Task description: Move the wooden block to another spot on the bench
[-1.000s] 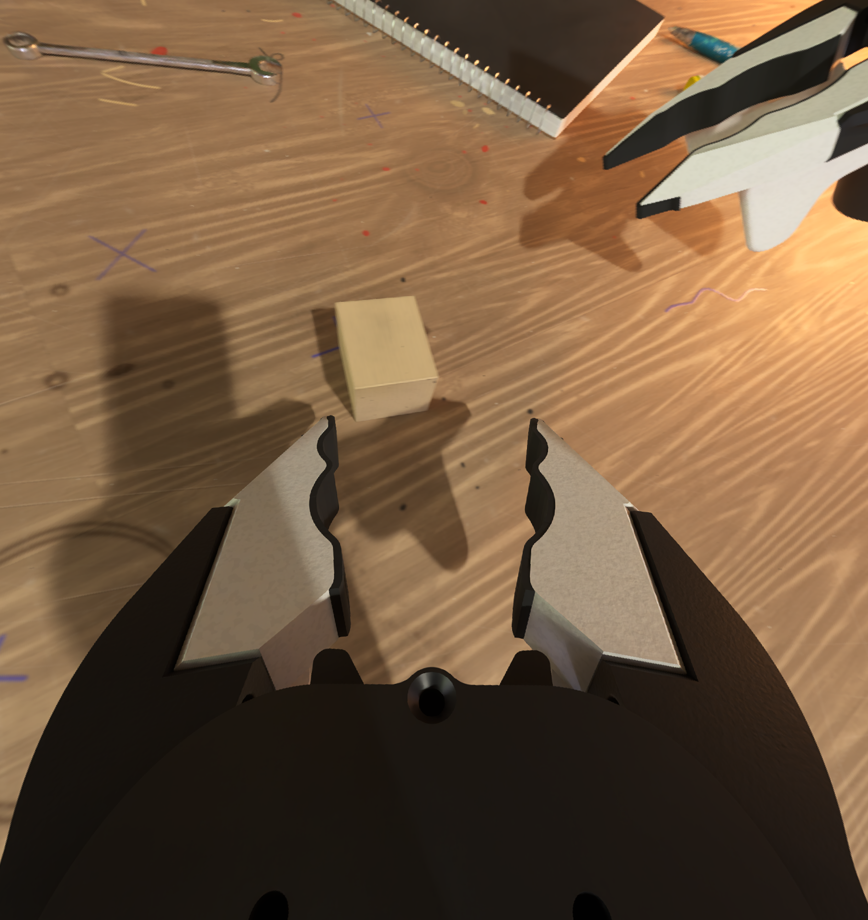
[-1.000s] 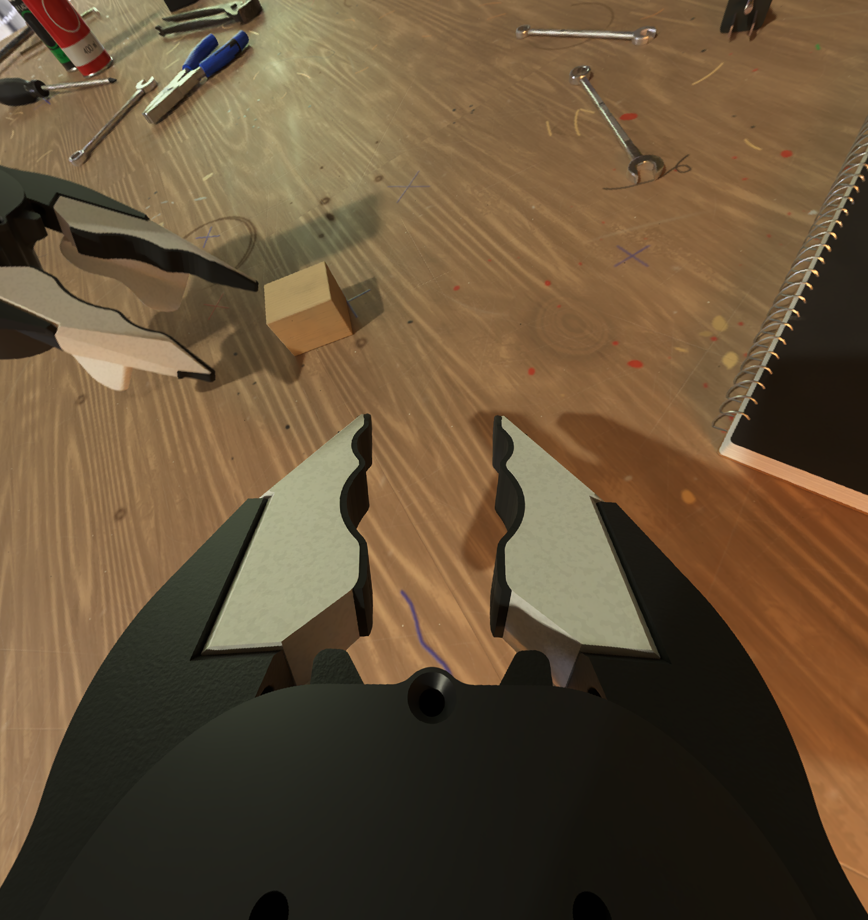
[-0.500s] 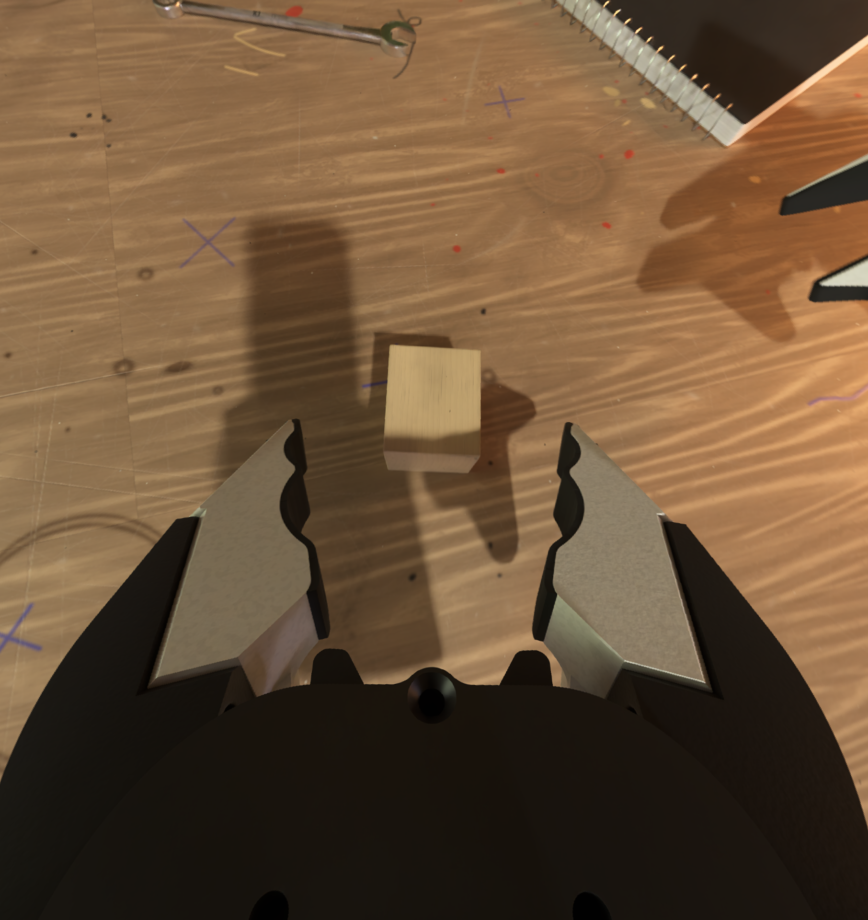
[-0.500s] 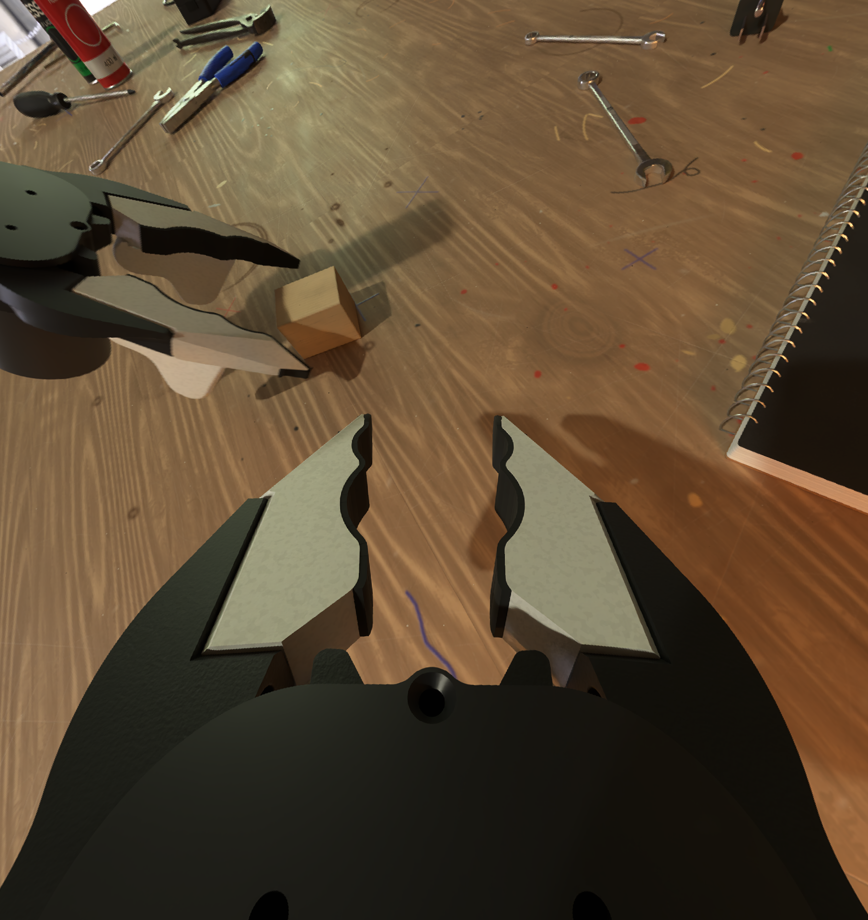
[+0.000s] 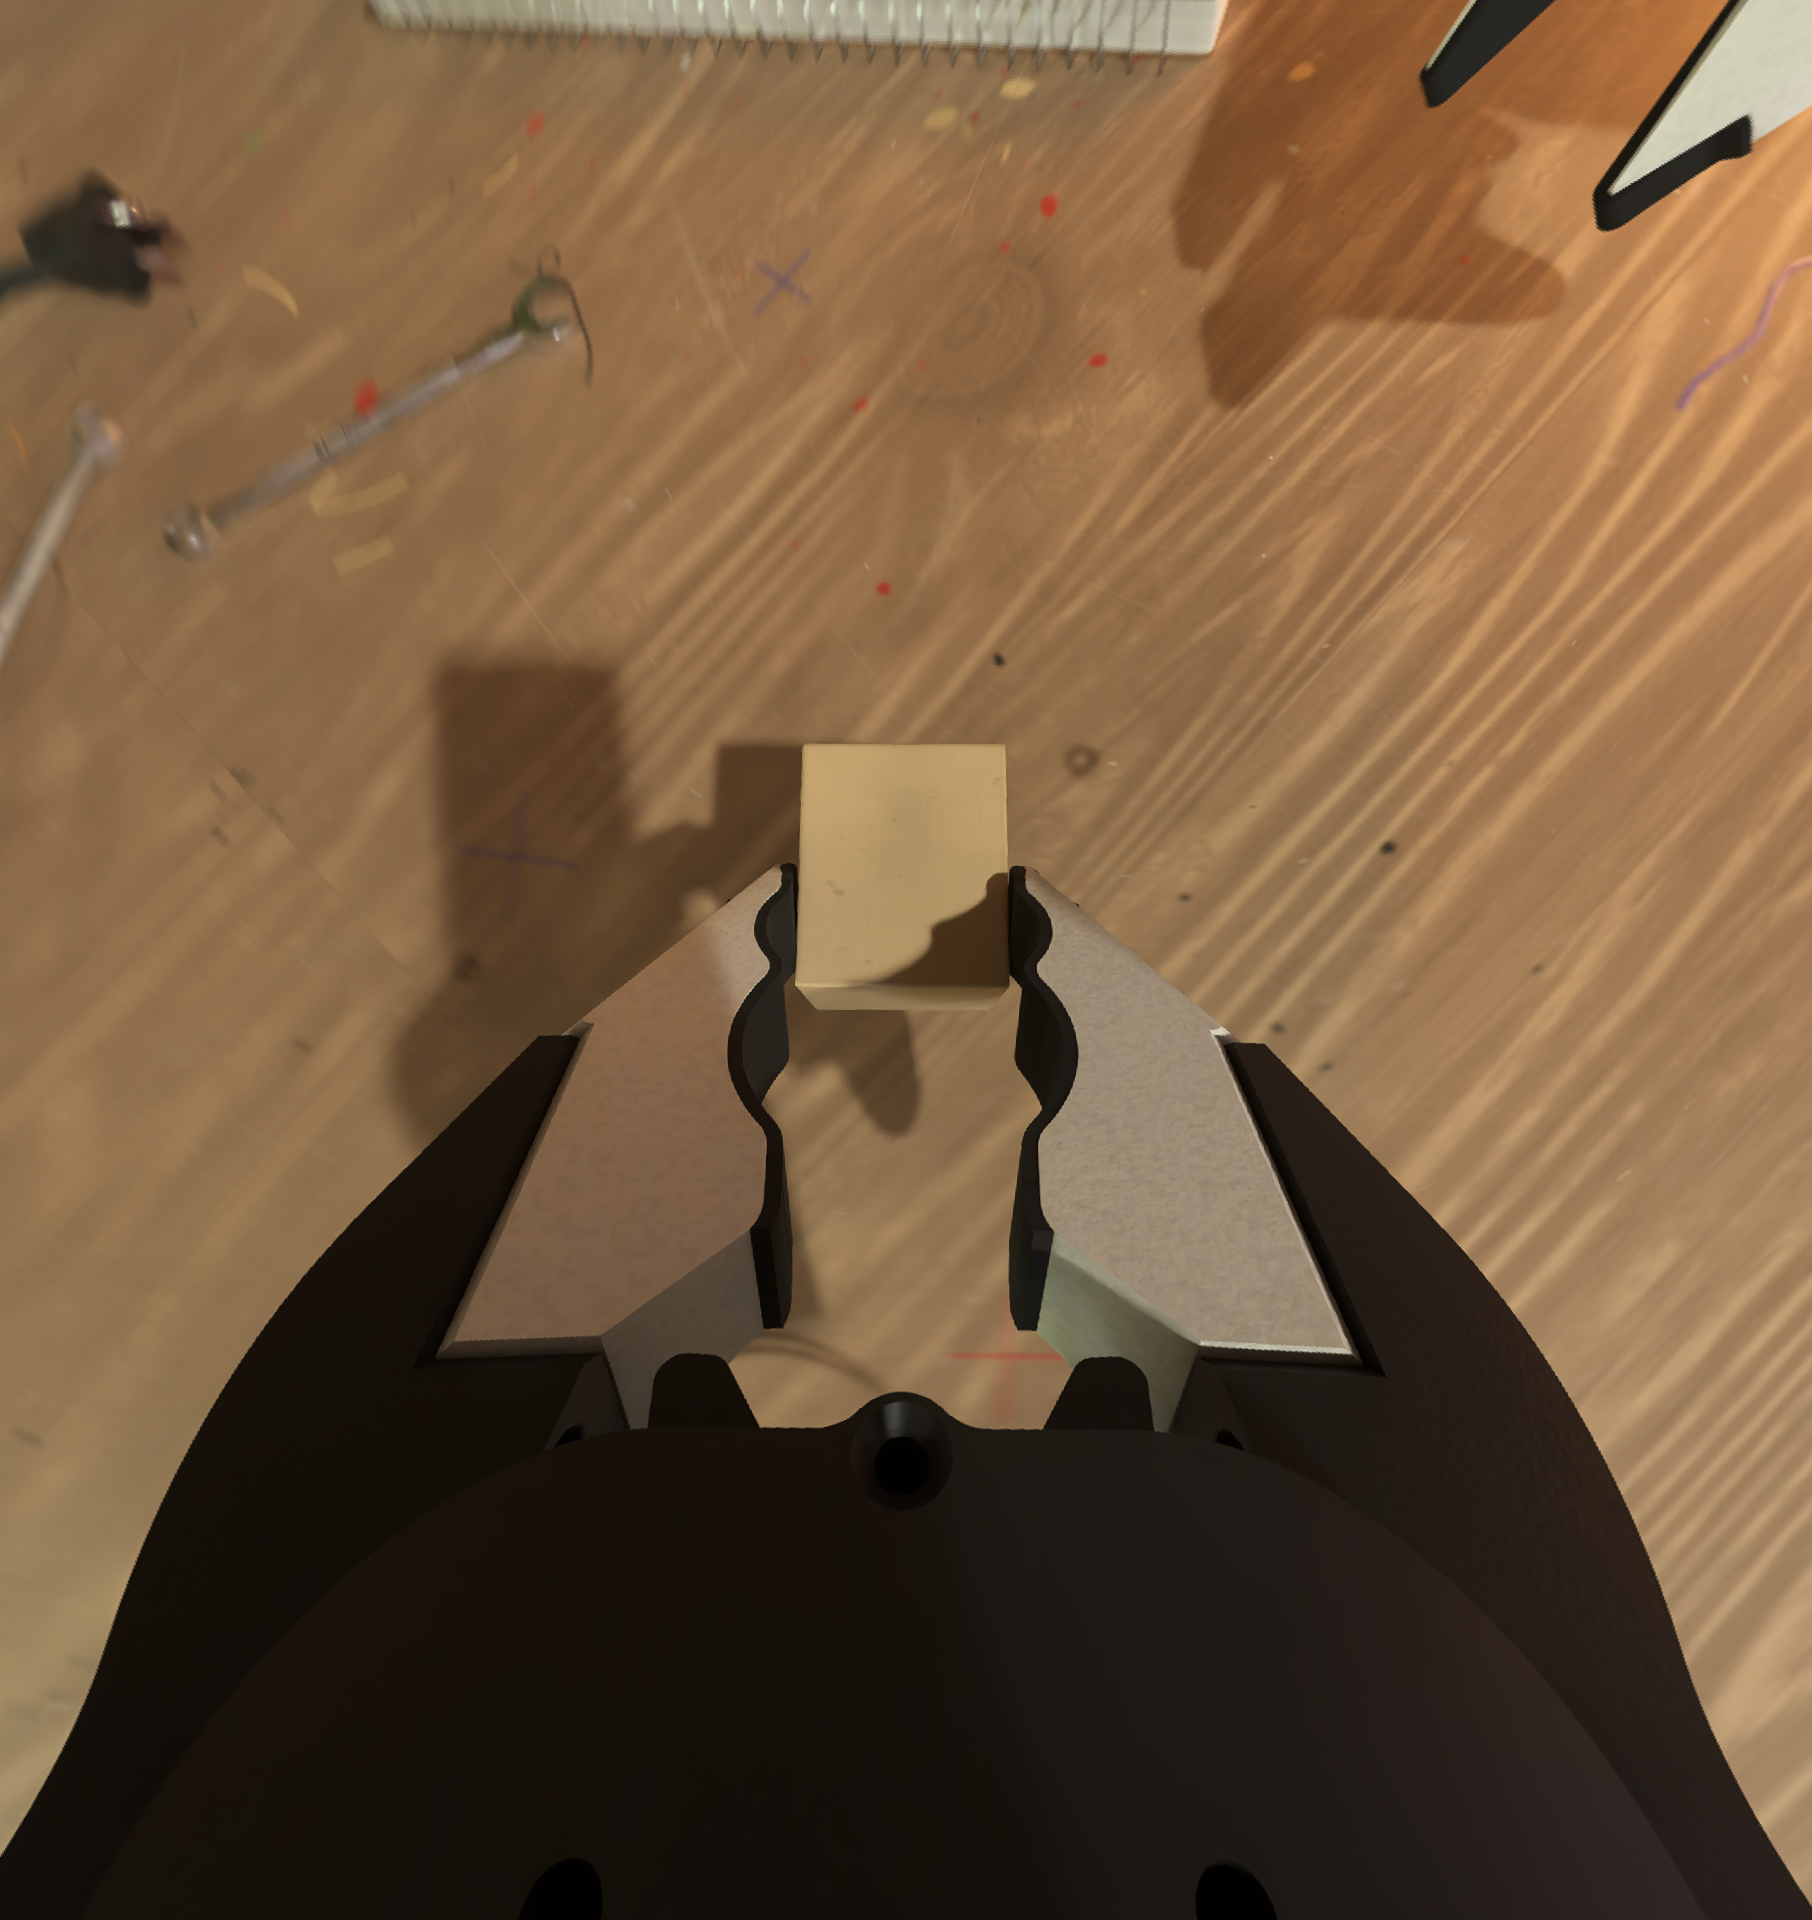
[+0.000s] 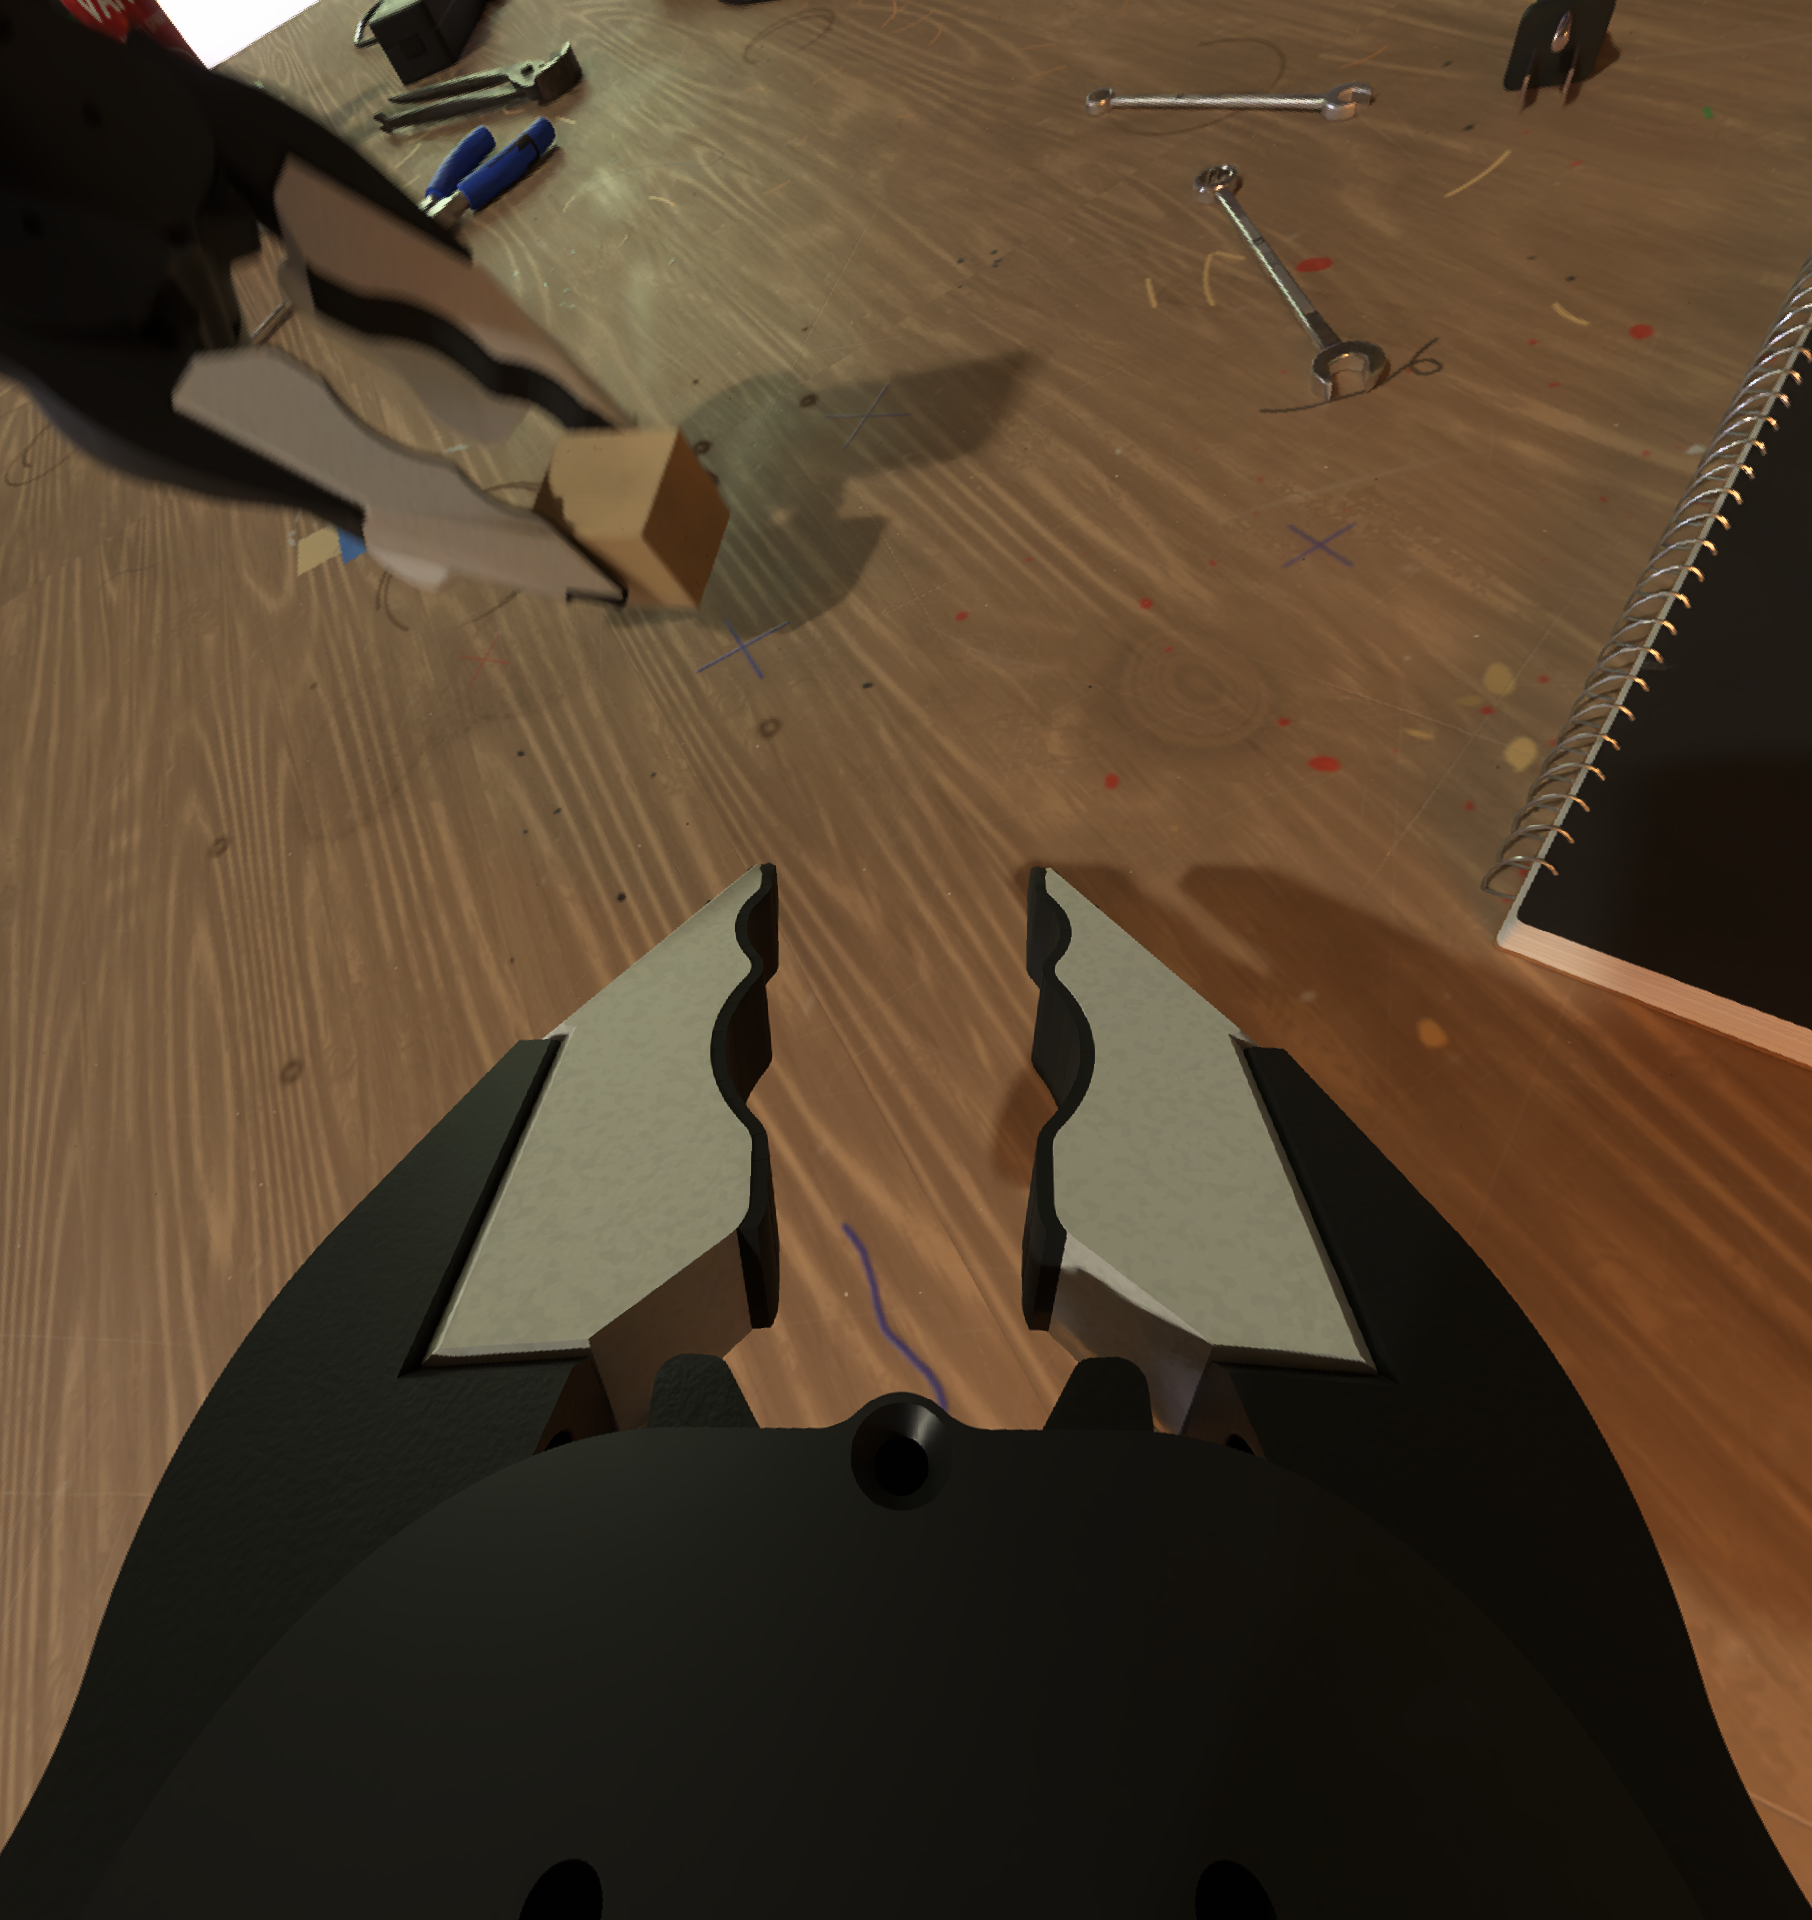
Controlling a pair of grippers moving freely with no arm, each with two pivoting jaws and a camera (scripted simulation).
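The pale wooden block (image 5: 900, 875) sits clamped between the tips of my left gripper (image 5: 903, 883), which is shut on it and holds it above the bench, its shadow lying apart on the wood. In the right wrist view the block (image 6: 640, 517) hangs at the tips of the left gripper (image 6: 598, 509), upper left, clear of the bench. My right gripper (image 6: 901, 883) is open and empty, low over the bench (image 6: 258, 831); its fingers (image 5: 1671, 135) show at the top right of the left wrist view.
A black spiral notebook (image 6: 1754, 665) lies on the right; its edge (image 5: 798, 12) is ahead of the block. Two wrenches (image 6: 1286, 281) (image 6: 1229, 101) lie ahead, also seen left (image 5: 362, 436). Blue-handled pliers (image 6: 491, 166) and a black plug (image 5: 102, 244) lie beyond.
My left gripper moved forward around the block, shut on it and lifted it off the bench. The right gripper stayed where it was, still open.
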